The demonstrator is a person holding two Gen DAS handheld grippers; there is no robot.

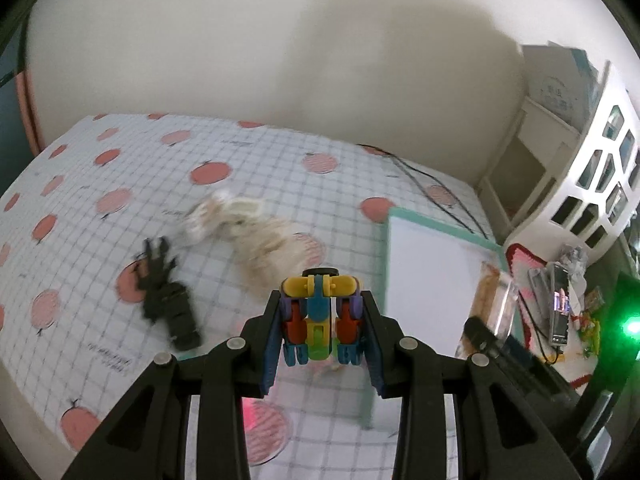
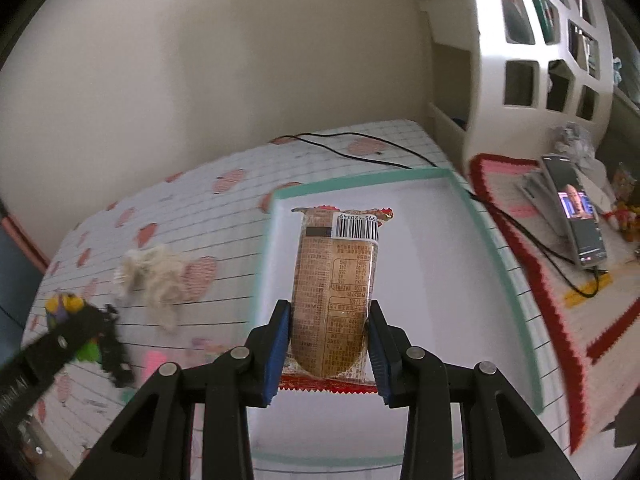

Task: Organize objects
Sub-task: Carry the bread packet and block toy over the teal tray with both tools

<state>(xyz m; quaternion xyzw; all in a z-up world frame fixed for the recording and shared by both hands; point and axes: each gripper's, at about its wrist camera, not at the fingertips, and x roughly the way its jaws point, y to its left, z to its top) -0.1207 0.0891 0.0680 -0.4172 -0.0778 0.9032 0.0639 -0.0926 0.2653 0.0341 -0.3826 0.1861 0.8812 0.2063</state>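
Snack packet clamped in right fingers above teal-rimmed tray; left fingers clamped on toy.

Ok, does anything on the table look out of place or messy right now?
Nothing is spilled or broken. A frayed cream rope toy and a black toy lie loose on the tablecloth, outside the white tray. Each hand-held gripper is full: left grips a colourful toy, right a wrapped snack.
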